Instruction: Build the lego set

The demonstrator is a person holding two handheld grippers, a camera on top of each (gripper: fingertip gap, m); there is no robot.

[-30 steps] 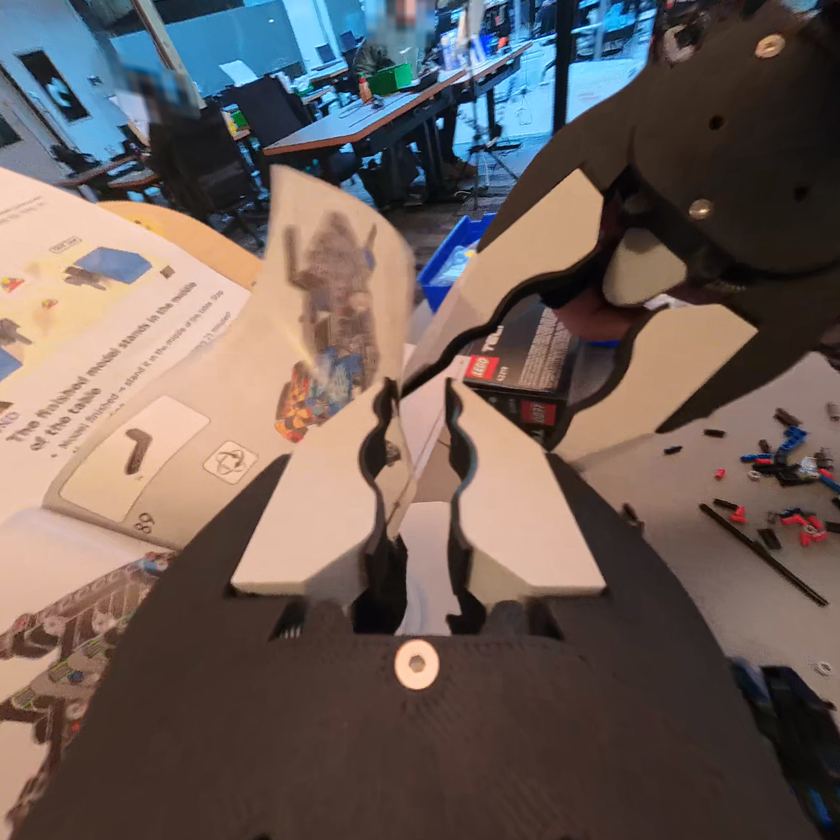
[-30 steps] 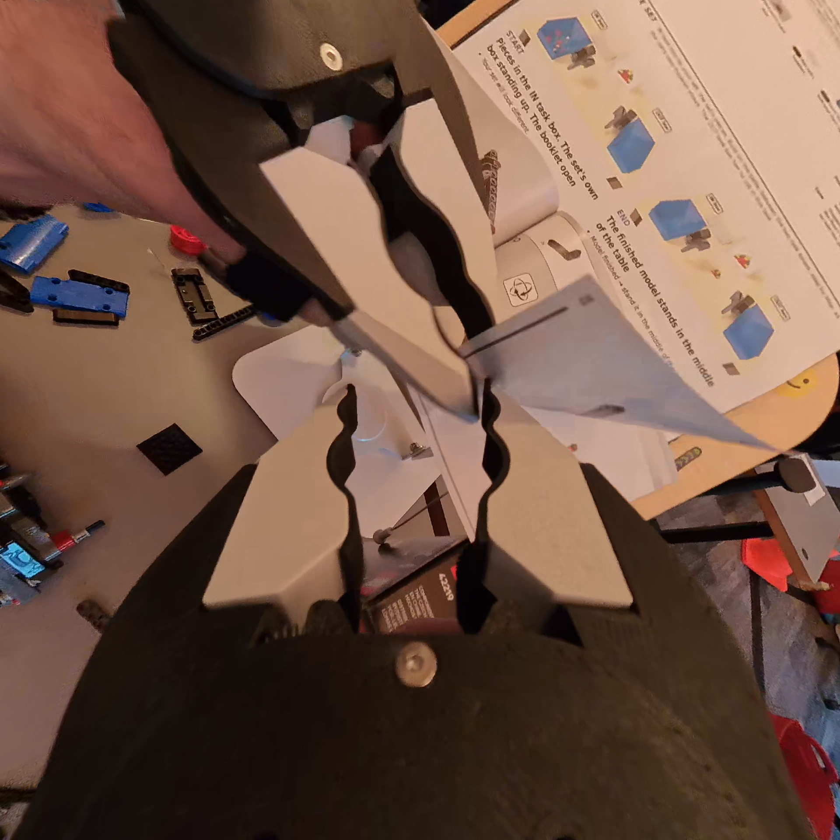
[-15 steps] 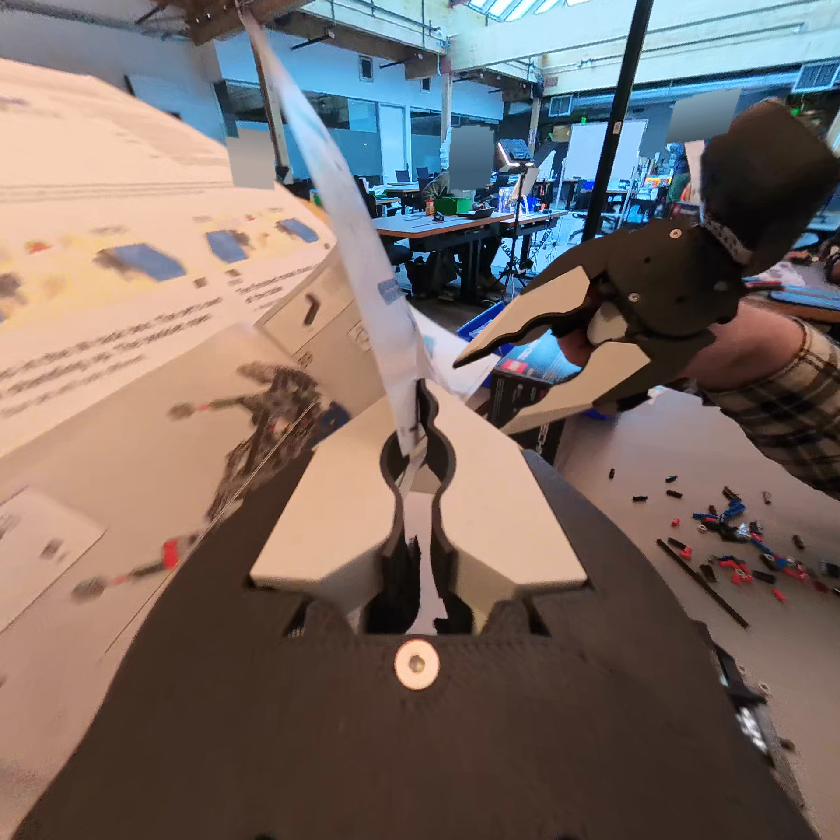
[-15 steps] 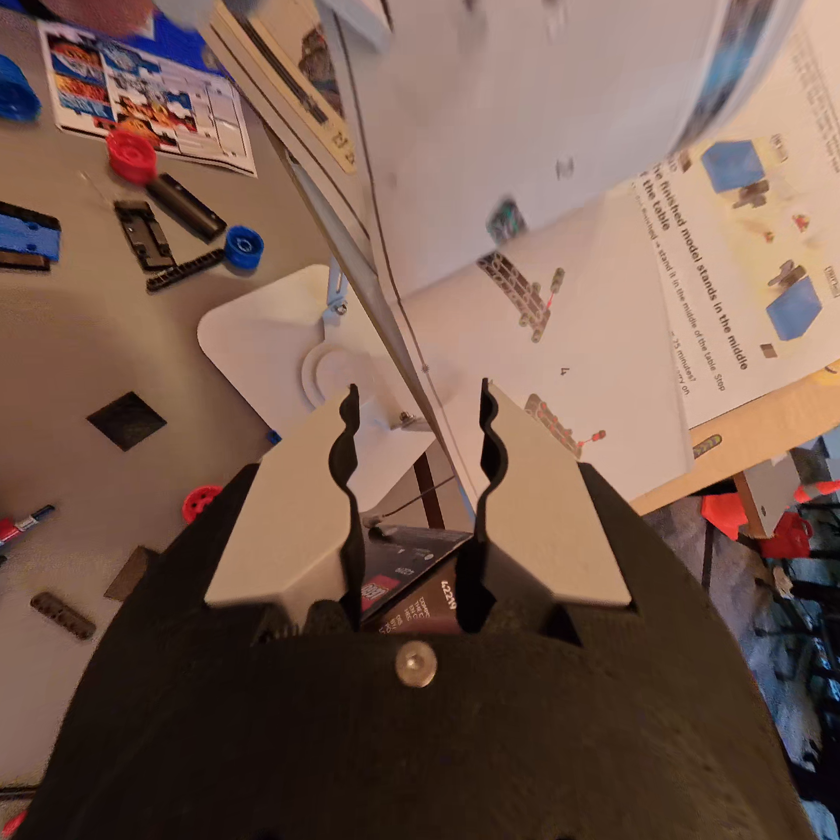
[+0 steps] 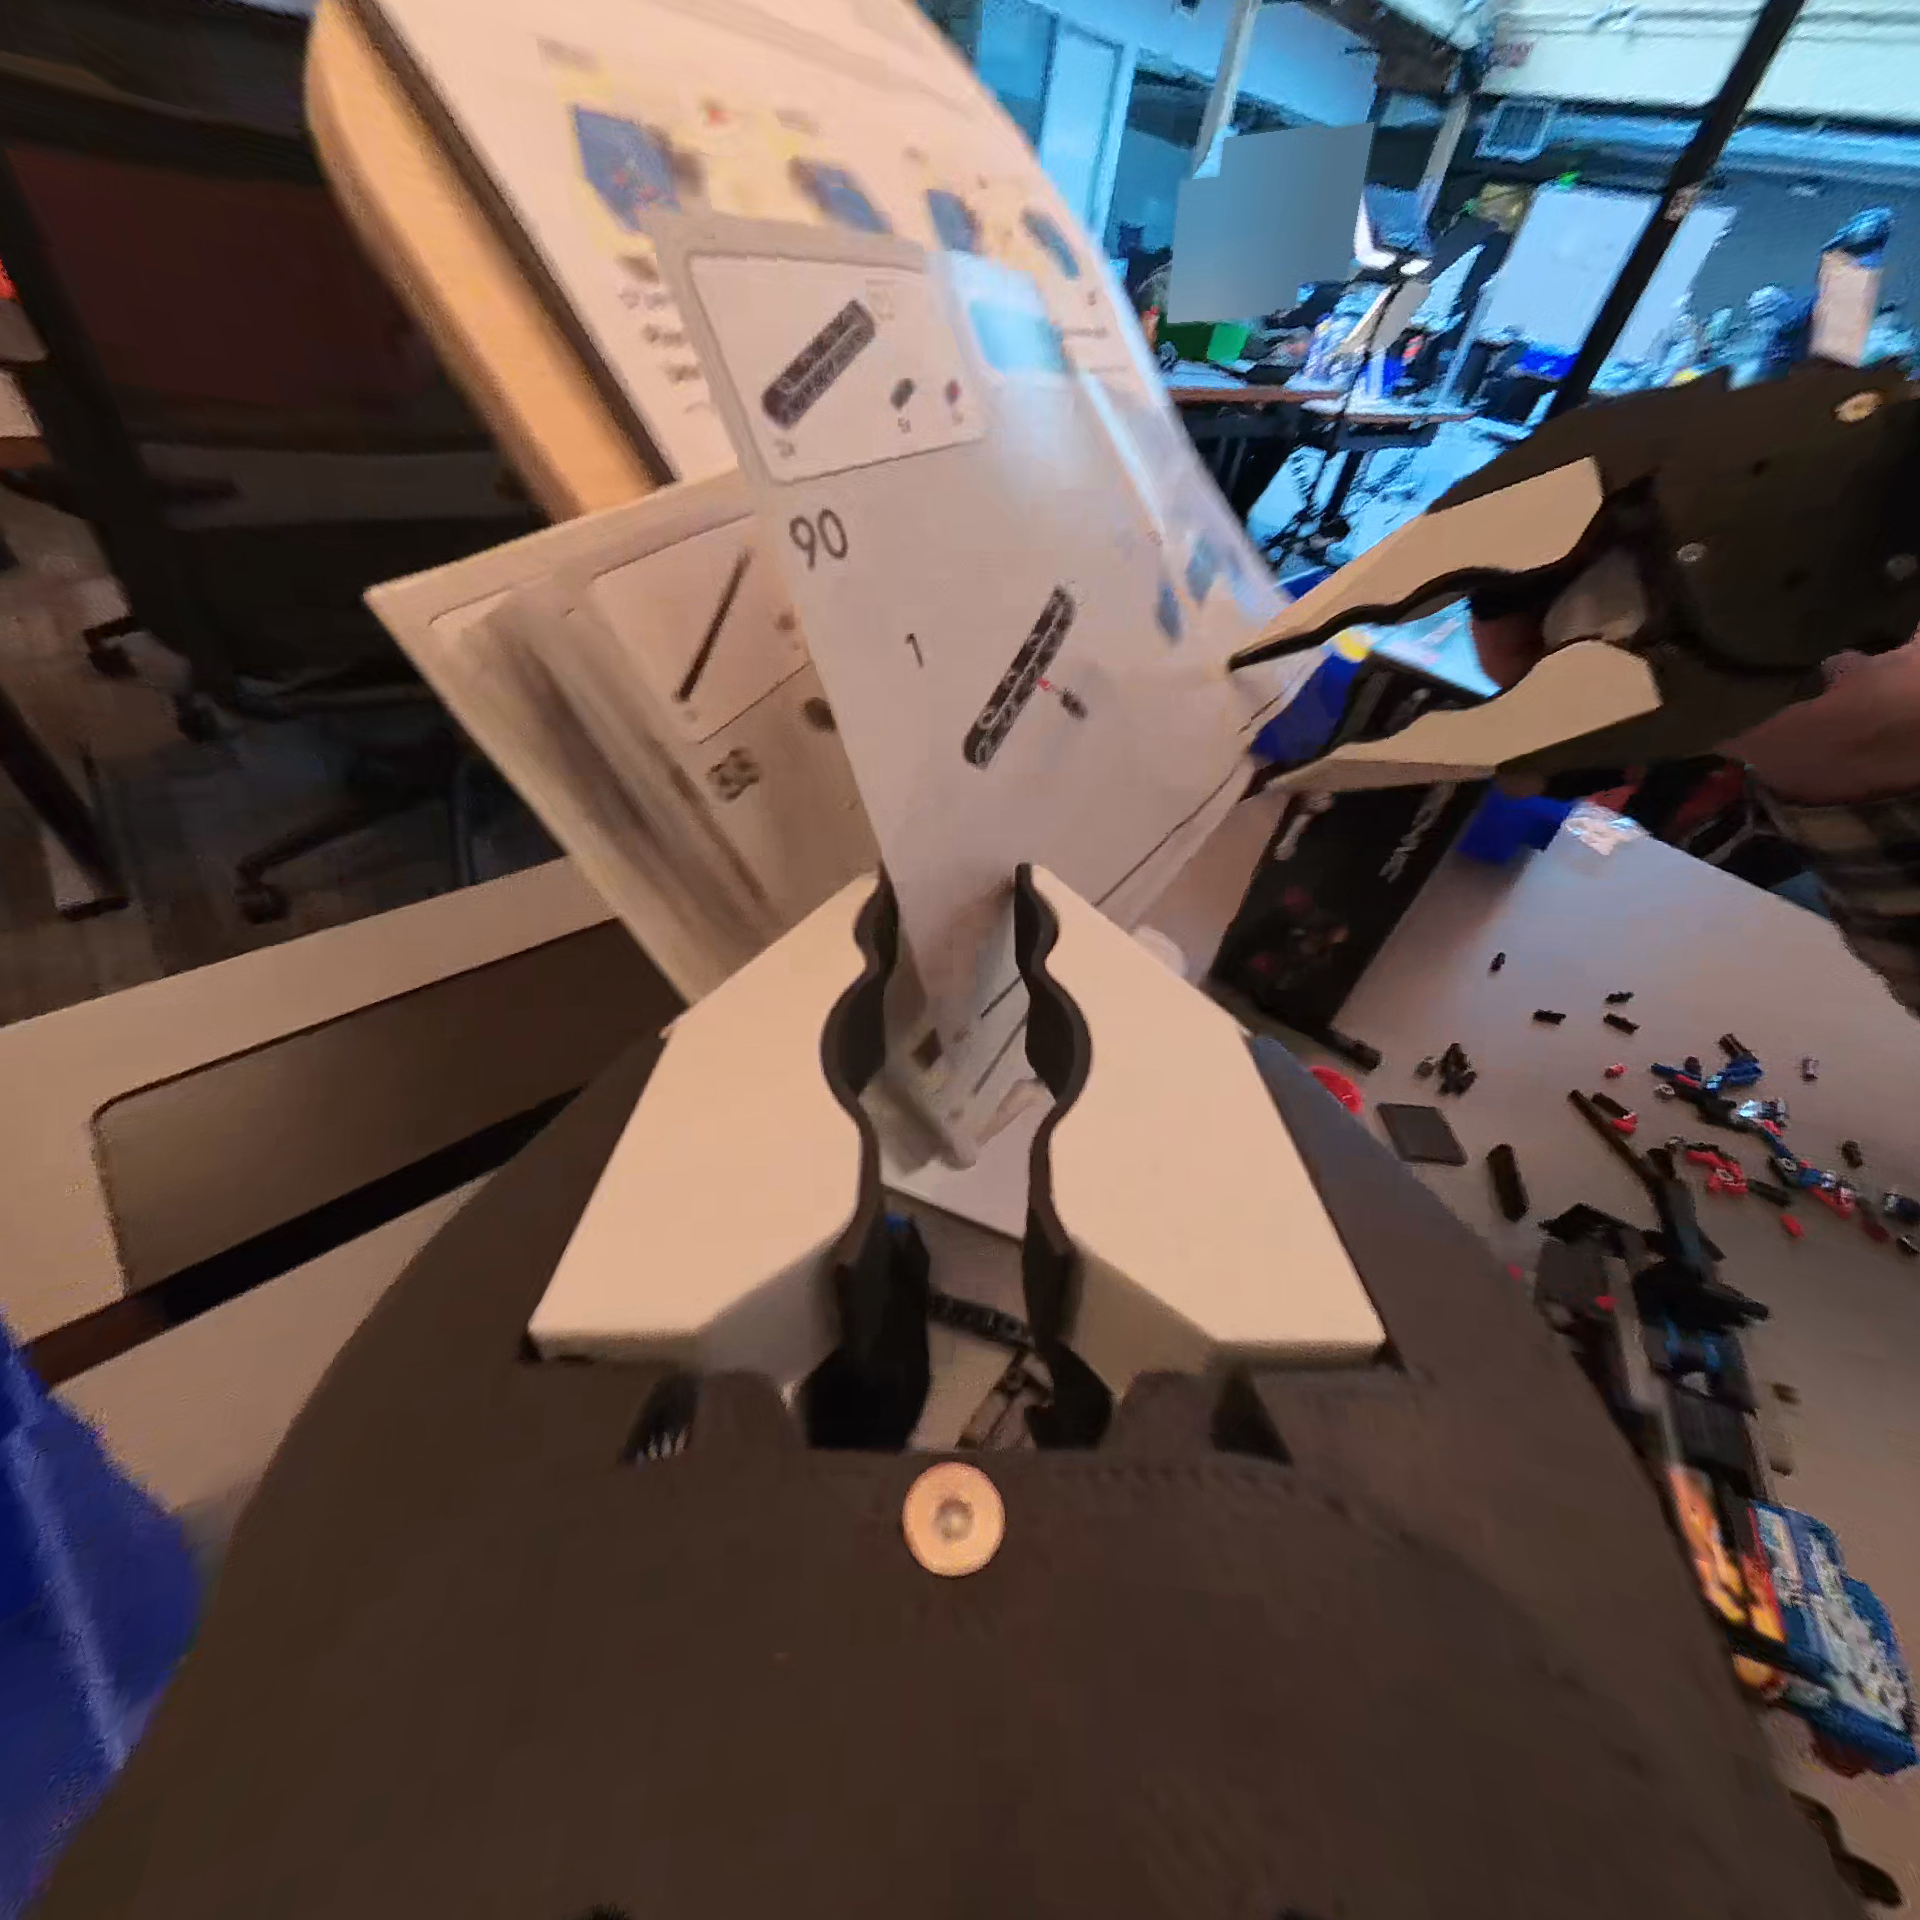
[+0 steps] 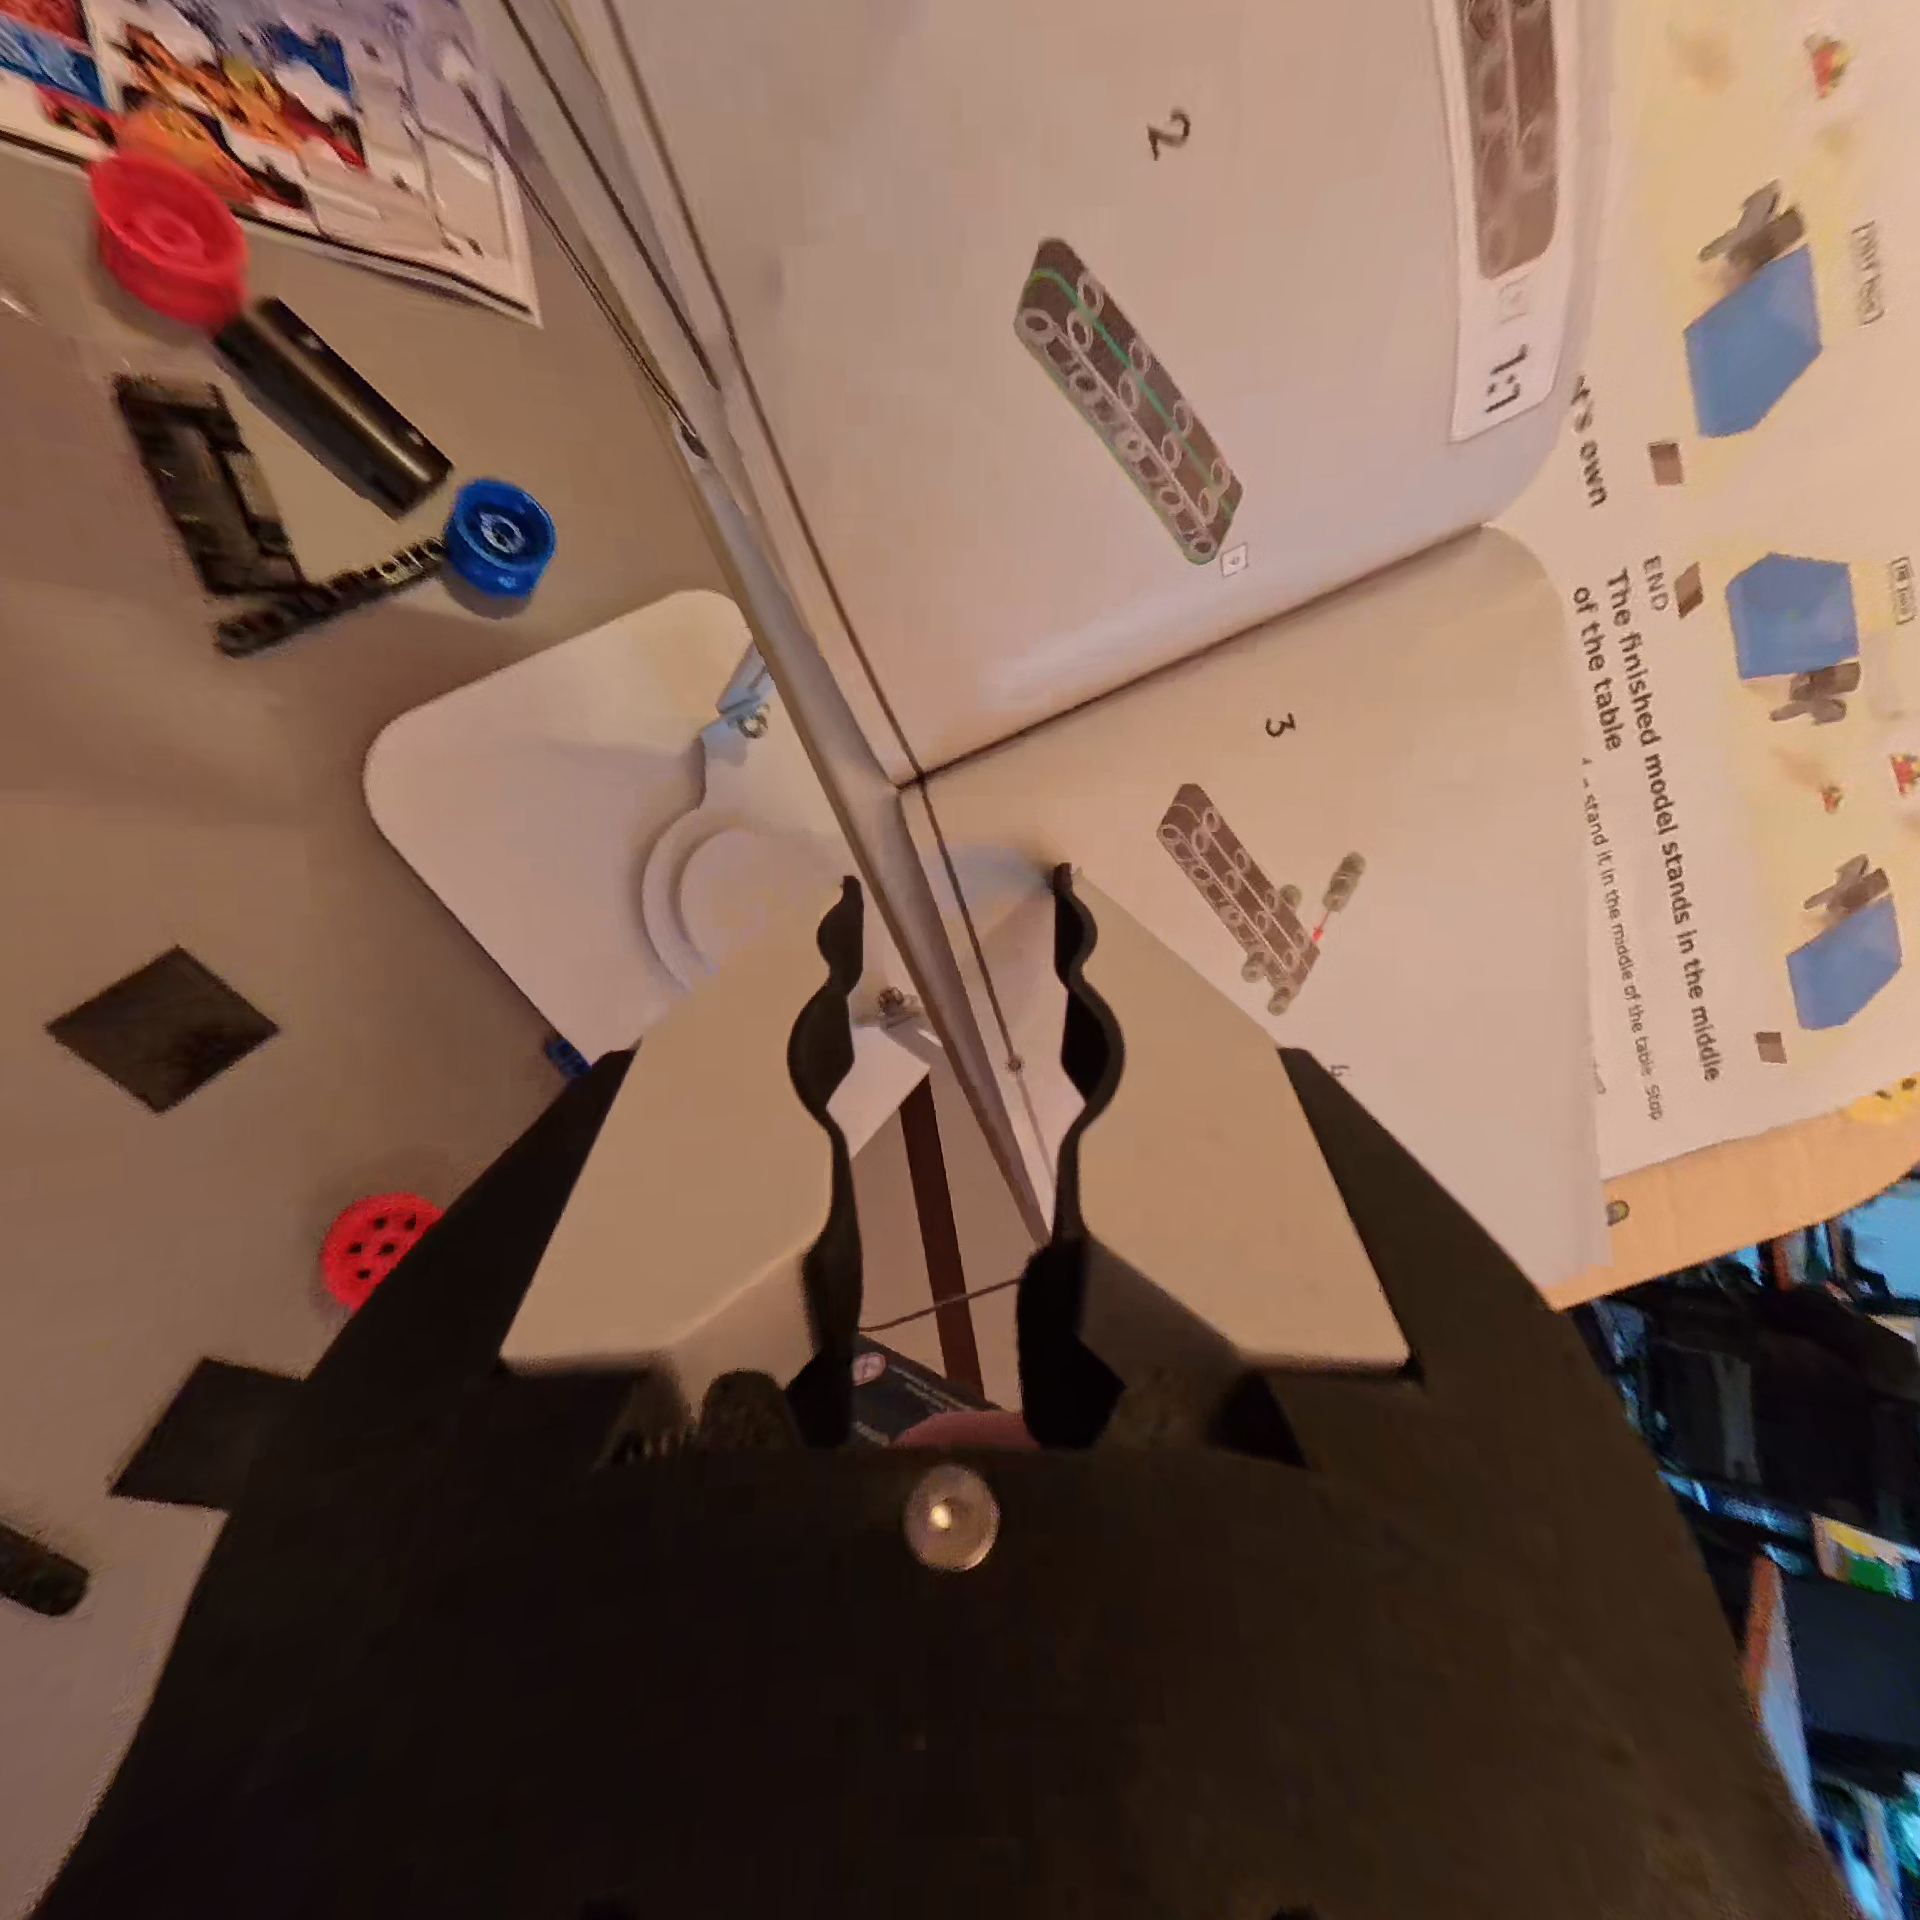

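Note:
The instruction booklet [image 5: 935, 675] stands open on a white stand [image 6: 540, 769], with one page upright and blurred. My left gripper [image 5: 951, 894] is open, and the foot of that page lies between its fingertips, which do not clamp it. My right gripper [image 6: 956, 888] is open at the booklet's [image 6: 1091, 416] lower edge, with the spine line running between its fingers. It also shows in the left wrist view [image 5: 1455, 665], open, to the right of the page. Loose Lego parts [image 5: 1714, 1122] and a black part-built model [image 5: 1683, 1299] lie on the table to the right.
A black Lego box [image 5: 1340, 904] stands behind the booklet. A printed sheet on a wooden board [image 6: 1714, 623] lies behind it. A red wheel [image 6: 166, 249], blue wheel [image 6: 499, 535], red gear [image 6: 369, 1242], black square plate [image 6: 161, 1023] and colourful leaflet [image 6: 312, 156] lie on the table. The left gripper's tips are roughly 15 centimeters from the right gripper's. Measured from the fingertips, the black part-built model [image 5: 1683, 1299] is 25 centimeters or so from the right gripper and 30 centimeters from the left.
My left gripper held a booklet page, turned it over and has opened off it. My right gripper drew back from the left one and stayed open, now close to the booklet's lower edge.

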